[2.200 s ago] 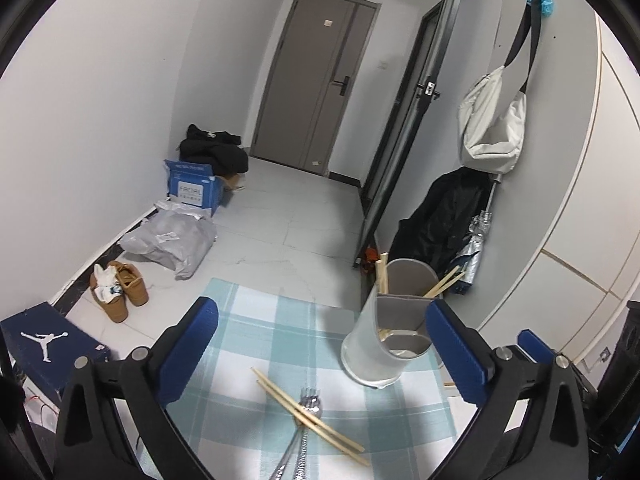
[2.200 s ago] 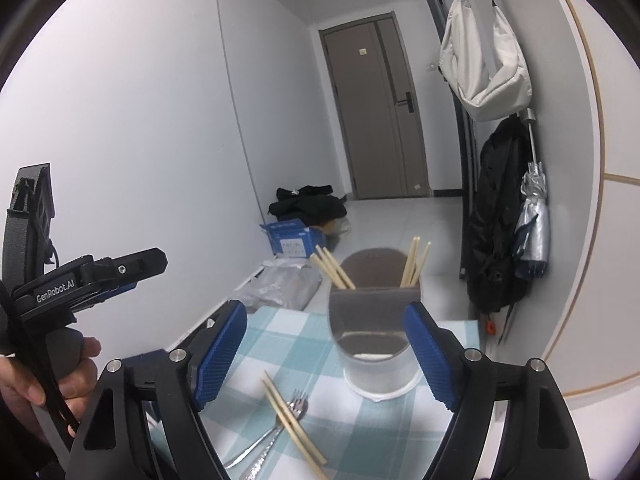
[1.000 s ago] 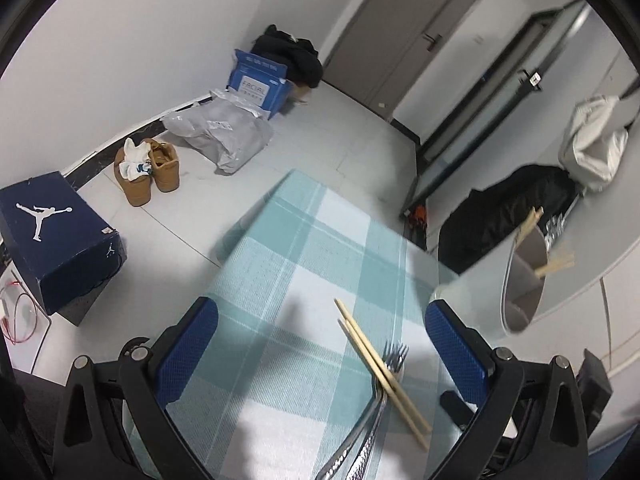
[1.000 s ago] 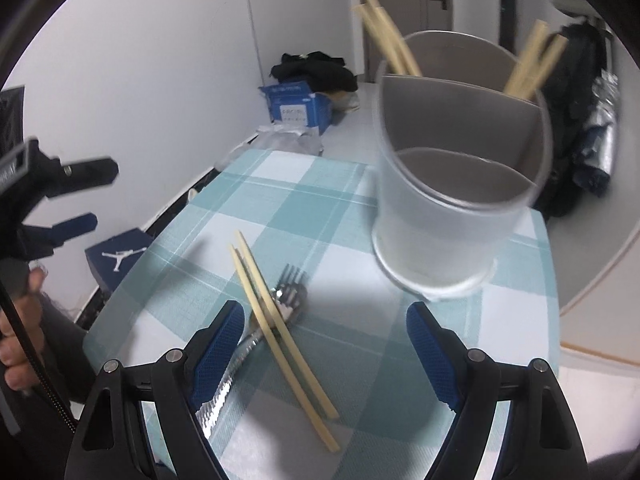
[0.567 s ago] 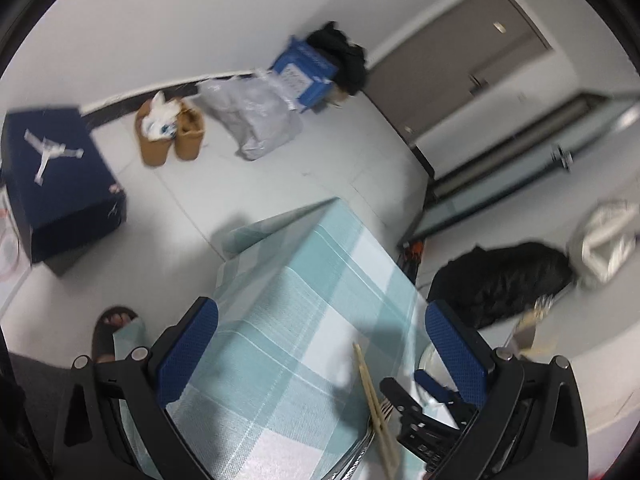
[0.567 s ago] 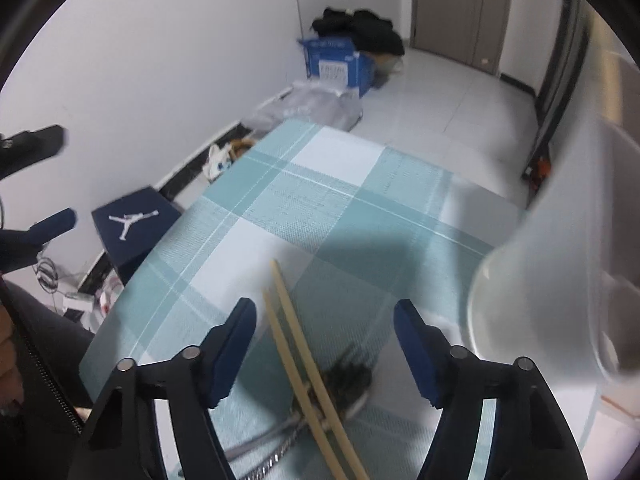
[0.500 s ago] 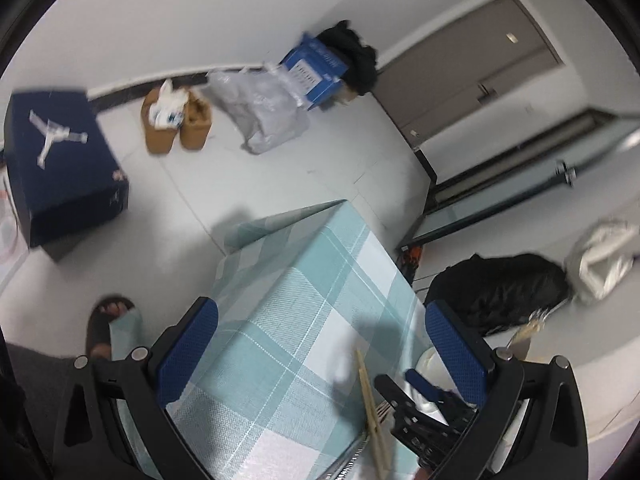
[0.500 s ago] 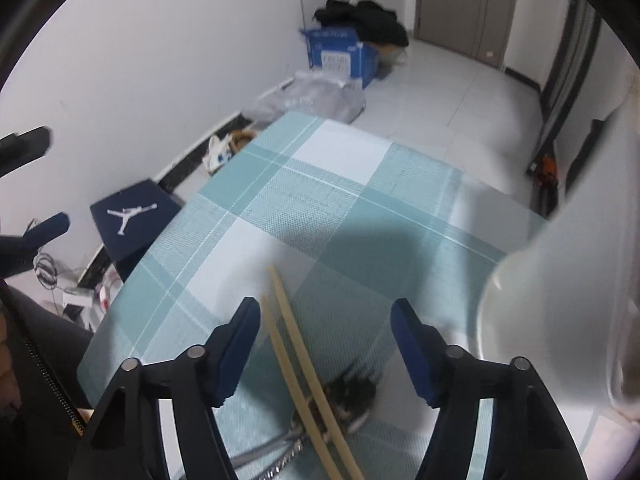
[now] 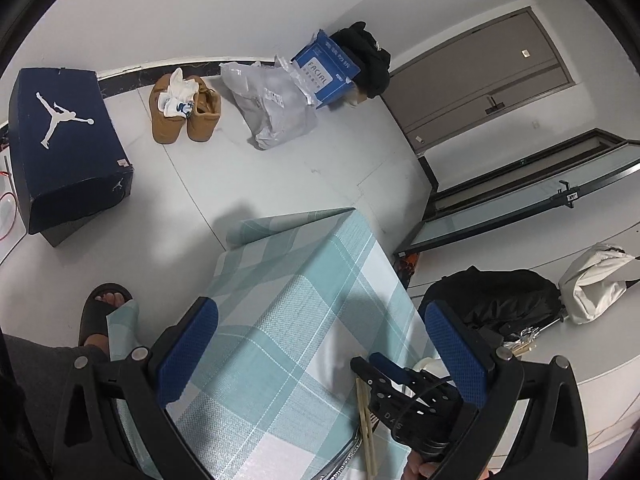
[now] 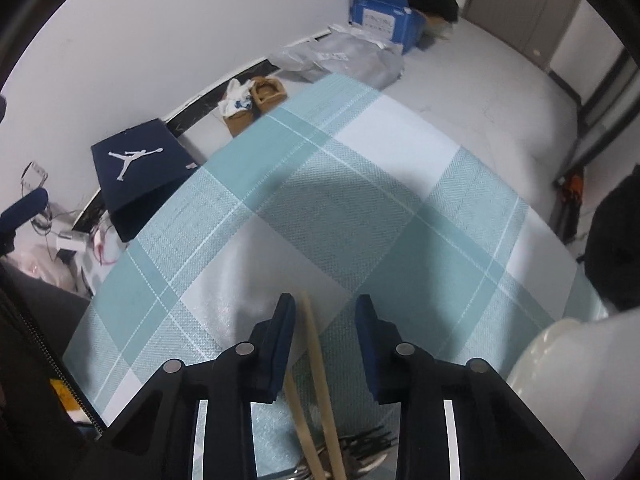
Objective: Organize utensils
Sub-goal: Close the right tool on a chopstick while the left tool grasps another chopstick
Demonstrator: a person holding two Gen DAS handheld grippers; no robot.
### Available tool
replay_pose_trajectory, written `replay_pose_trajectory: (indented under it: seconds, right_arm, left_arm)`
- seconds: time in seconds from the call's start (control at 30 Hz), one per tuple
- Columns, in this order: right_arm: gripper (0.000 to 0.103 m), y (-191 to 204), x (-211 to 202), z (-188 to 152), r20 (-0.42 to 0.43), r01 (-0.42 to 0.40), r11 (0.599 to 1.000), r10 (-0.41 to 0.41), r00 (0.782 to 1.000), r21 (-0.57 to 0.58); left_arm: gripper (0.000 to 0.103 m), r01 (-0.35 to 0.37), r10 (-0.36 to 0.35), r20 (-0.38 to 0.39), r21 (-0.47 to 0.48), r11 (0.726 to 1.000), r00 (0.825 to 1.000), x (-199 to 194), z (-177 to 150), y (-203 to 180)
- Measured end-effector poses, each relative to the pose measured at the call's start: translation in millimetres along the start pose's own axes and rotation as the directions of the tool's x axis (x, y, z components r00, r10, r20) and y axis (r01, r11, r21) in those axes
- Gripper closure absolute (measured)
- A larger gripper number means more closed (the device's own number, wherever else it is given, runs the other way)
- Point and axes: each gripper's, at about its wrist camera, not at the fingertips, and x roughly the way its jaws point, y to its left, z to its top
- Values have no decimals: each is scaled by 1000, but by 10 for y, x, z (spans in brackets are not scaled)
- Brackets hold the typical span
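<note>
A pair of wooden chopsticks (image 10: 320, 384) lies on the teal checked tablecloth (image 10: 360, 208), over metal forks (image 10: 360, 460). My right gripper (image 10: 325, 312) is low over them, its blue pads narrowed on either side of one chopstick with a gap still showing. In the left wrist view the chopsticks (image 9: 366, 428) and the right gripper (image 9: 360, 364) show at the bottom. My left gripper (image 9: 320, 344) is wide open and empty, high above the table's near left part. The white utensil holder (image 10: 580, 380) stands at the right edge.
The table corner (image 9: 352, 210) drops to a white tiled floor. On the floor lie a navy shoebox (image 9: 60, 140), tan shoes (image 9: 184, 108), a grey bag (image 9: 276, 104) and a blue carton (image 9: 324, 68). A sandalled foot (image 9: 104, 312) is at the left.
My right gripper has dropped to the chopsticks and narrowed its jaws around them. My left gripper has risen and tilted down and left, away from the holder.
</note>
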Motion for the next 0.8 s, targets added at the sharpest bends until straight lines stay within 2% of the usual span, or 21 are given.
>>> replay_pose_trajectory:
  seconds: [0.07,0.2,0.33,0.53,0.8]
  right_arm:
    - [75,9,13,28,-2,1,1000,-1,1000,-15]
    - [99,-2,-1,29,-10,-11,1000,11,1000,-18]
    - [99,-33,-53,12,4,-24,1000,24,1000,1]
    - [99,11,-246,-39,63,3,1000,-3,998,-3]
    - [99,5,-705,-252,192,28,999,-32,981,21]
  left_arm:
    - [1,-3,3,4,5,1000,1000,-7,5,-8]
    - [1,-9,9,7,10,1000,1000,-9,6,-21]
    - [1,-13,13,9,21,1000,1000,-8,-6,-46]
    - [1,-20,20,-3,29,999,1000,13,-9,-66]
    - [1,-21,22,-6,46,999,1000,14,-38,-100]
